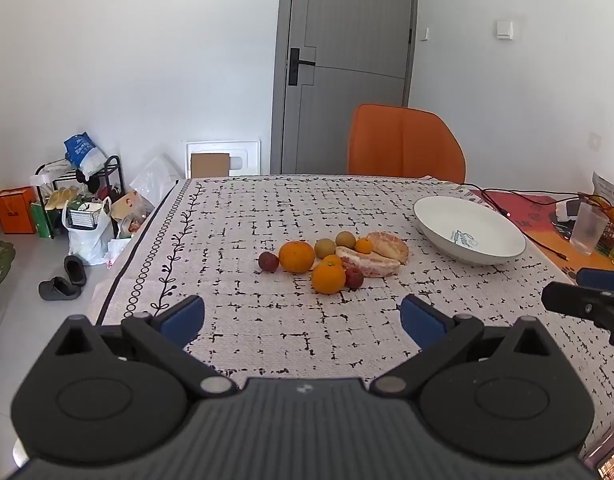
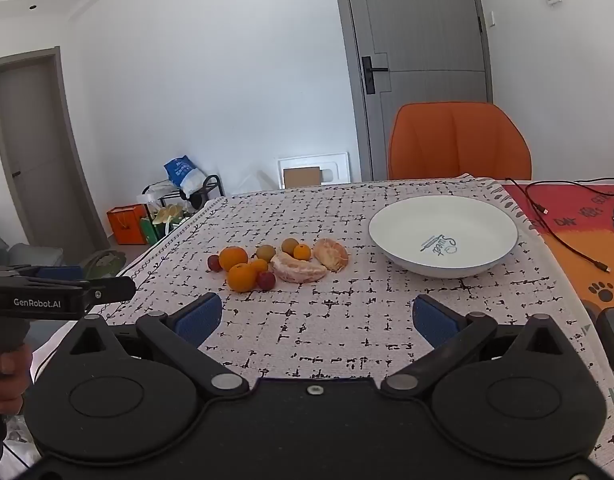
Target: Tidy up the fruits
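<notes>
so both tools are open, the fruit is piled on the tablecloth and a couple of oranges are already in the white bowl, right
Not quite: the white bowl holds no fruit; the right wrist view shows only the print on its bare inside. All the oranges are in the fruit pile on the tablecloth, left of the bowl. The rest holds: the left tool and right tool are both open.

**Cut off and unclear**

At the right edge of the left wrist view, the right tool (image 1: 587, 296) is cropped. The cup (image 1: 587, 228) blurs there. The hand (image 2: 5, 380) is clipped at lower left. The small dark fruits (image 2: 215, 263) stay unidentifiable.
</notes>
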Demonstrator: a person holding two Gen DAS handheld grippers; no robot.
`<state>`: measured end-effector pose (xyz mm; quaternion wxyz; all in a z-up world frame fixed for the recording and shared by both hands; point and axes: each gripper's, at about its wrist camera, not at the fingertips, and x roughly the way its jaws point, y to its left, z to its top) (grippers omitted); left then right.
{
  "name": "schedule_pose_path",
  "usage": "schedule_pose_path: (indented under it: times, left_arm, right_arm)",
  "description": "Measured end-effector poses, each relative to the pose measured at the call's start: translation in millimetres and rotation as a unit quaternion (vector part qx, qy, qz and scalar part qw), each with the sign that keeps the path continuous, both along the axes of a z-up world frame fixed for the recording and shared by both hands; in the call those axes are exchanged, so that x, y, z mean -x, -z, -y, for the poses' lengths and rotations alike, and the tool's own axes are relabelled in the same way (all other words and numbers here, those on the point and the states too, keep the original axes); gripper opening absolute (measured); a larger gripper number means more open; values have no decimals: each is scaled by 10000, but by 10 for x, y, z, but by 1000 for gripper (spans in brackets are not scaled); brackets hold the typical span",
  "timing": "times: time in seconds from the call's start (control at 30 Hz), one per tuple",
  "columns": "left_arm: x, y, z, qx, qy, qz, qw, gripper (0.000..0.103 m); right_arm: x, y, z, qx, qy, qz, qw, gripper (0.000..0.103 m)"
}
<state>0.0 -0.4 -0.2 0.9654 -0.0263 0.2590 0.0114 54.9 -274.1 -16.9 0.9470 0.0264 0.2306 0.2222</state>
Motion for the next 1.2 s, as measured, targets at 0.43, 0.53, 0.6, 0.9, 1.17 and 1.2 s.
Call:
schedule_pose_path:
  times: [0.43, 0.53, 0.6, 0.9, 1.17, 1.2]
  left_arm:
    - [-6, 5, -1, 22, 2, 27, 10000, 103]
    - [2, 0, -1, 14, -7, 36, 10000, 103]
    - [3, 0, 0, 7, -8, 39, 10000, 103]
    - [-24, -15, 38, 17, -21, 44, 10000, 103]
    - [-44, -28, 16, 28, -30, 48, 10000, 103]
    - [-16, -49, 5, 22, -10, 62, 10000, 103]
  right_arm:
    - [59, 10, -2, -13, 19, 40, 10000, 103]
    - [-4, 2, 8, -26, 18, -3, 10000, 103]
    - [-4, 0, 11, -33, 16, -6, 10000, 103]
    - [11, -5, -5, -14, 2, 2, 10000, 103]
    - [2, -5, -3, -26, 18, 2, 10000, 103]
    - [2, -5, -4, -23, 19, 6, 10000, 103]
